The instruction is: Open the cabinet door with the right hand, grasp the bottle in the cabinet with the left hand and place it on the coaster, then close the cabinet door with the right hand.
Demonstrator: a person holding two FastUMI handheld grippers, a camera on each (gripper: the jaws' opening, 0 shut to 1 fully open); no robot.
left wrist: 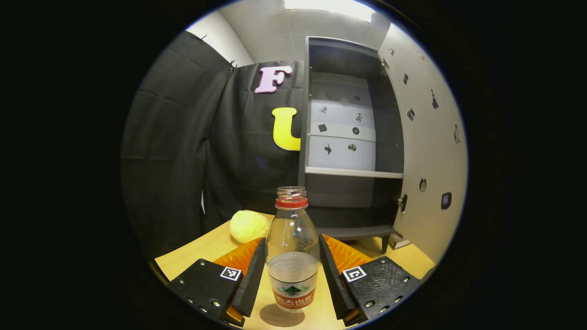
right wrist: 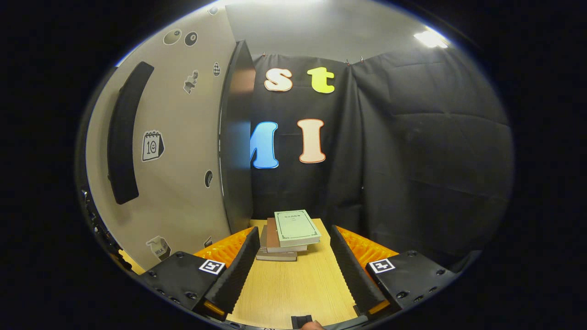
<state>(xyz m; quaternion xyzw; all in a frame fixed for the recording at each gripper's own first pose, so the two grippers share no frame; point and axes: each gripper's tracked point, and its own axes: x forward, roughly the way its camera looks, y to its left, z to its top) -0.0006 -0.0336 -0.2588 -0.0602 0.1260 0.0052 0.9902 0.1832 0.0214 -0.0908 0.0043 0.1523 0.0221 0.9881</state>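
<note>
Cabinet [left wrist: 348, 137] stands open at the back of the table [left wrist: 206, 250], shelves bare. Door [left wrist: 431, 137] is swung out to its right, stickers on the inside face. In the right gripper view the door [right wrist: 183, 151] fills the left side, dark handle [right wrist: 124, 133] on its outer face, edge toward the camera. Book stack [right wrist: 286, 236] sits at the far end of the table [right wrist: 293, 288], ahead of the right gripper [right wrist: 293, 275]; its fingers are spread wide, nothing between them. Bottle [left wrist: 292, 254] stands upright on the table between the left gripper [left wrist: 292, 279] fingers, uncapped, red neck ring, some water in it. Left fingers are close on both sides; can't tell if they touch the bottle. Yellow lump [left wrist: 248, 225] lies behind-left of the bottle.
</note>
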